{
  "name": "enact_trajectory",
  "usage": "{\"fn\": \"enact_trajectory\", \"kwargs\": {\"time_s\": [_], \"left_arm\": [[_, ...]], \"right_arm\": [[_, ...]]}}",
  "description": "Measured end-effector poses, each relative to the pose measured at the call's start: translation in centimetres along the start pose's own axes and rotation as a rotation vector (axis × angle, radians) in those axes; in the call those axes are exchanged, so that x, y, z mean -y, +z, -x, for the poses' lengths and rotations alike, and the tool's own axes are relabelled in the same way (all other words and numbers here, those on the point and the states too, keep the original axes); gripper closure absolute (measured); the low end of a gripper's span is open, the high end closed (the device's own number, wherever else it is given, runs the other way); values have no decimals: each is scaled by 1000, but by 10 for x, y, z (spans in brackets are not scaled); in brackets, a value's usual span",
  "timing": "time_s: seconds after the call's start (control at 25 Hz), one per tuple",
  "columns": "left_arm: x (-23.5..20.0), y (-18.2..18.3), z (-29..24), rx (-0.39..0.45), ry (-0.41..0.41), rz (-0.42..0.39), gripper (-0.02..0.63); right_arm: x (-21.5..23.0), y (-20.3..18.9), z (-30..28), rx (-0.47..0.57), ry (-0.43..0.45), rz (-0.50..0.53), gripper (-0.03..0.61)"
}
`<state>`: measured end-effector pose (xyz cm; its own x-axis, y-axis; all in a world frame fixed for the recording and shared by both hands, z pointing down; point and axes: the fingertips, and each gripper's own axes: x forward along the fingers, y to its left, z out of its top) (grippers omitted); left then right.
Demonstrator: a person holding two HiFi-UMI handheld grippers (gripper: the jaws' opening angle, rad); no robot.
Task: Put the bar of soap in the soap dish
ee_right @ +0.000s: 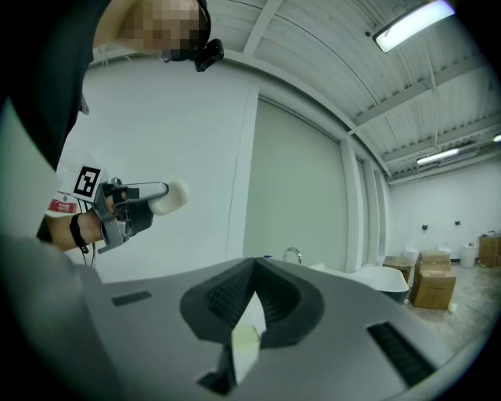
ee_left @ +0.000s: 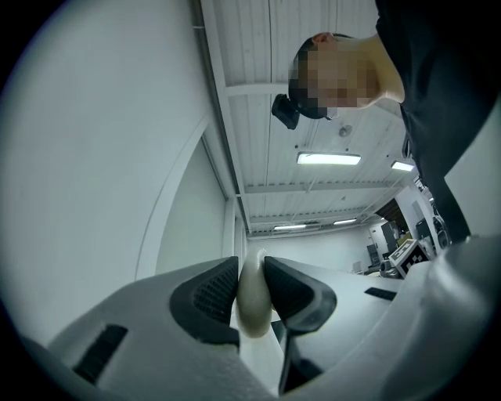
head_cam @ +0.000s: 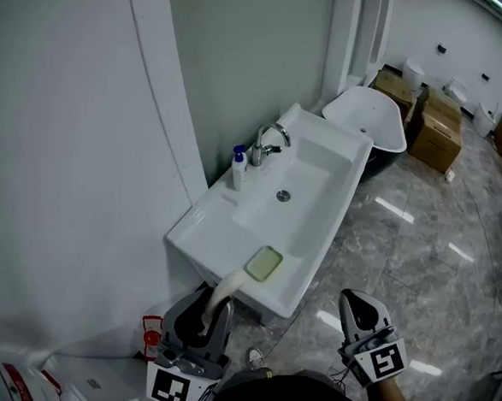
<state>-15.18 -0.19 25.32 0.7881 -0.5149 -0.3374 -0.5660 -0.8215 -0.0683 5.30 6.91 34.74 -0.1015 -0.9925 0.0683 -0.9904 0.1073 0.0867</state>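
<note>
Nearest at lower left, hold the left hand-held gripper (head_cam: 210, 310) clamped on the bar of soap (head_cam: 227, 285), not yet in the green soap dish (head_cam: 263, 263) just ahead on the near rim of the sink surface (head_cam: 203, 224); bring the bar squarely over the dish, lower flat, then ease the jaws apart. Leave the right hand-held gripper (head_cam: 359, 297), jaws together and empty, off to the side. Beyond, note faucet (head_cam: 268, 141), blue-capped bottle (head_cam: 239, 169), bathtub (head_cam: 367, 114), boxes (head_cam: 436, 135), glossy floor (head_cam: 392, 262).

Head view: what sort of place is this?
Probably a bathroom-fittings showroom or storeroom: a white washbasin with a faucet, a freestanding bathtub behind it, and cardboard boxes on the polished floor.
</note>
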Motion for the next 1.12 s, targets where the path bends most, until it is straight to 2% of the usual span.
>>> {"fn": "enact_trajectory", "kwargs": {"time_s": [0.36, 0.56, 0.64, 1.0, 1.12], "left_arm": [[-27, -31, -19, -41, -40, 21, 505], [-26, -48, -33, -71, -33, 61, 505], [-27, -59, -41, -81, -24, 50, 505], [-33, -135, -76, -192, 11, 66, 506], [-37, -162, -83, -252, 23, 94, 506]], "right_arm": [[5, -6, -24, -42, -35, 5, 568], [11, -14, -37, -62, -5, 0, 568], [17, -18, -45, -69, 14, 2, 568], [59, -33, -69, -109, 28, -8, 568], [69, -39, -78, -129, 27, -16, 568]]}}
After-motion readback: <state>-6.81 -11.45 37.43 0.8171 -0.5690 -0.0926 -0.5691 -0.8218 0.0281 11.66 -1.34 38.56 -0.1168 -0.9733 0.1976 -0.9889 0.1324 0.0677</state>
